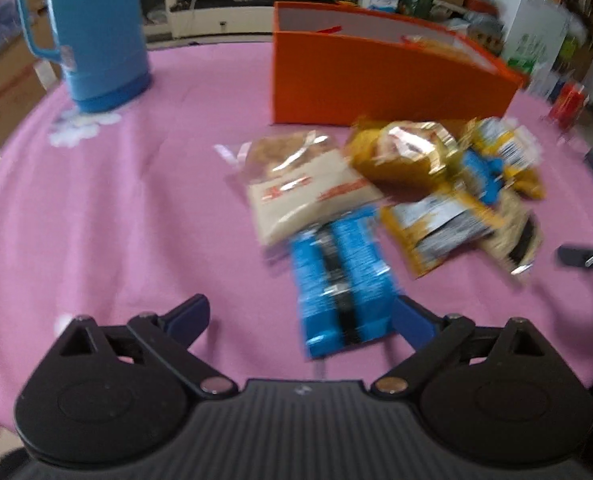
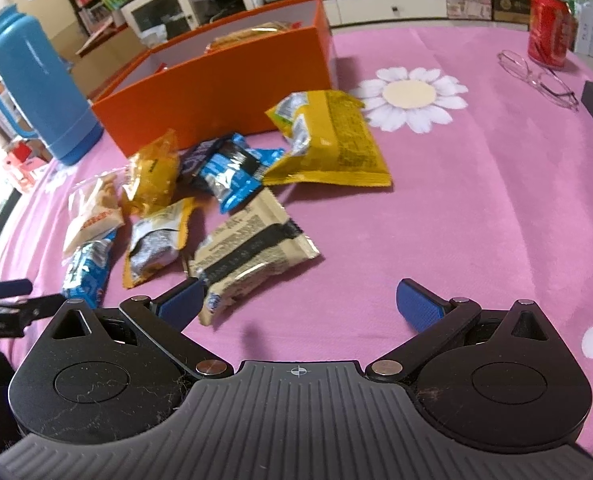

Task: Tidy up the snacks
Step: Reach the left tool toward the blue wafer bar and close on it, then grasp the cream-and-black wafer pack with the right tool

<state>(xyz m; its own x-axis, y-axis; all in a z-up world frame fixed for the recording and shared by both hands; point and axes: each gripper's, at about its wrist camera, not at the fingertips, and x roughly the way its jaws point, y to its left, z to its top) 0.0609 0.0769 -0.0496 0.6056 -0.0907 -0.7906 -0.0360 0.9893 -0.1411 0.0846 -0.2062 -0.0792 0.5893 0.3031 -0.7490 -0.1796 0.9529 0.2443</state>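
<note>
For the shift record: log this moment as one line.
left gripper: jaws open, over blue packet | right gripper: jaws open, empty | orange box: partly filled | snack pile: on table

Crinkled glossy foil wrappers [image 2: 252, 256] are seen on matt pink cloth [image 2: 456, 220]; the blue flask [image 2: 36, 80], upper left, looks smooth plastic.

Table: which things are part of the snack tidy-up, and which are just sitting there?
Job:
- orange box, one pack already inside
- snack packs loose in front of it: big yellow bag, blue pack, beige pack

Lying about:
- blue flask
- red can
- glasses
</note>
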